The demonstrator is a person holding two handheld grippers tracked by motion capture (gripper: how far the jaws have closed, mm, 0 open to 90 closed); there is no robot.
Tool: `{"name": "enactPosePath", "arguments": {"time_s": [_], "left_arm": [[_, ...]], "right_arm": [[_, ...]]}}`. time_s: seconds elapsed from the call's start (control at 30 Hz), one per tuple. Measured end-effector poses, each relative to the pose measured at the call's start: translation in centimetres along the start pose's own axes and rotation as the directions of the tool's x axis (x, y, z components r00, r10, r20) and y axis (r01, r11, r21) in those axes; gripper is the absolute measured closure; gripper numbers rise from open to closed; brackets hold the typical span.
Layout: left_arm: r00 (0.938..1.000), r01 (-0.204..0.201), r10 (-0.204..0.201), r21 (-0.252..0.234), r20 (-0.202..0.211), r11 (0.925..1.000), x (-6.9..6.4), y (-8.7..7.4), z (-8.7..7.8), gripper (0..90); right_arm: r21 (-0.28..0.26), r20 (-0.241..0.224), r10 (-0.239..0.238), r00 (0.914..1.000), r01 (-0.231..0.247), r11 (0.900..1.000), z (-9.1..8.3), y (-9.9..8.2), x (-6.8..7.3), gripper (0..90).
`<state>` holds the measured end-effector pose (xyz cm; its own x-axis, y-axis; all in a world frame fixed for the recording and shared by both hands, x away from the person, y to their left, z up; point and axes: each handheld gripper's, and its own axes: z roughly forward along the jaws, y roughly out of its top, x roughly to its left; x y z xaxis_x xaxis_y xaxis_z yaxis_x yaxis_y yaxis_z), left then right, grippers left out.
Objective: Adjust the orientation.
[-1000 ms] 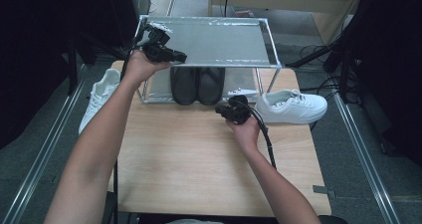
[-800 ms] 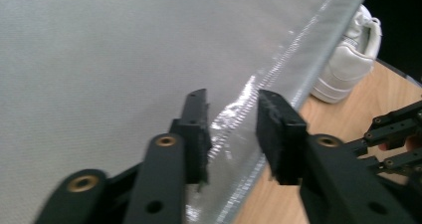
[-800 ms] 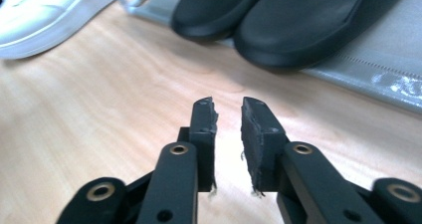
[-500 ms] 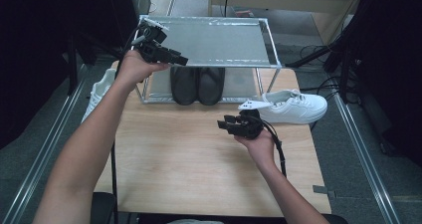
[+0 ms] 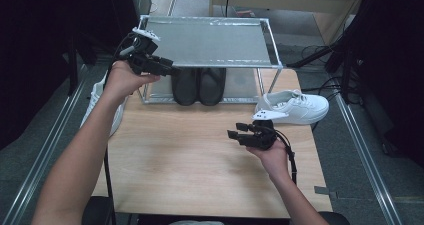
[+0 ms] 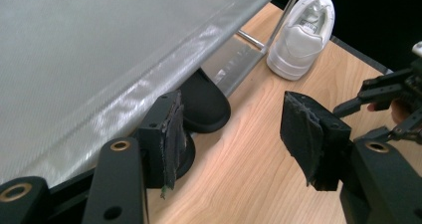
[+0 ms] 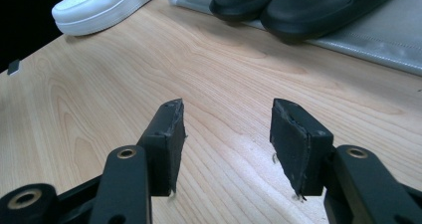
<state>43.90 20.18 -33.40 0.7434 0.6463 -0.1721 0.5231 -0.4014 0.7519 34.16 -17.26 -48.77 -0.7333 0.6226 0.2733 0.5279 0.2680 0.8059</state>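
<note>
A metal shoe rack stands at the back of the wooden table. A pair of black shoes sits on its lower shelf. One white sneaker lies at the table's right edge, another white sneaker at the left, partly behind the forearm. My left gripper hovers at the rack's front left corner, and my right gripper hovers over the table near the right sneaker. Both have just been opening their jaws, with nothing between them. Left gripper and right gripper both stand open.
The rack's mesh top shelf runs close along my left gripper. Cables trail off the table's right side. Dark floor and metal rails flank the table.
Both grippers' jaws have opened. The right gripper drew back from the right white sneaker toward the person. The left hand shifted left and slightly back from the rack's corner.
</note>
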Motion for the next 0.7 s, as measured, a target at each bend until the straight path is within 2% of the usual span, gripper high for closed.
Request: {"name": "enactPosePath", "arguments": {"time_s": [0.13,0.37,0.57,0.7], "left_arm": [[0.9998,0.019,-0.019,-0.003,-0.01,0.9998,0.0,-1.9,-0.4,42.2],[0.9983,0.051,-0.052,-0.008,-0.028,0.9987,-0.1,-5.2,-0.8,41.6],[0.995,0.08,-0.08,-0.003,-0.059,0.9968,-0.2,-7.8,-1.2,41.3],[0.9917,0.104,-0.105,-0.018,-0.073,0.9944,-0.2,-9.6,-1.5,41.3]], "right_arm": [[-0.007,0.0,-0.01,1.0,0.01,0.9999,-0.1,0.0,-0.2,48.8],[0.016,-0.009,-0.021,0.9997,0.021,0.9996,0.7,0.1,-0.5,48.8],[0.026,-0.013,-0.036,0.9993,0.036,0.999,1.2,0.5,-0.5,48.8],[0.026,-0.009,-0.038,0.9992,0.039,0.9989,1.2,0.8,-0.8,48.8]]}}
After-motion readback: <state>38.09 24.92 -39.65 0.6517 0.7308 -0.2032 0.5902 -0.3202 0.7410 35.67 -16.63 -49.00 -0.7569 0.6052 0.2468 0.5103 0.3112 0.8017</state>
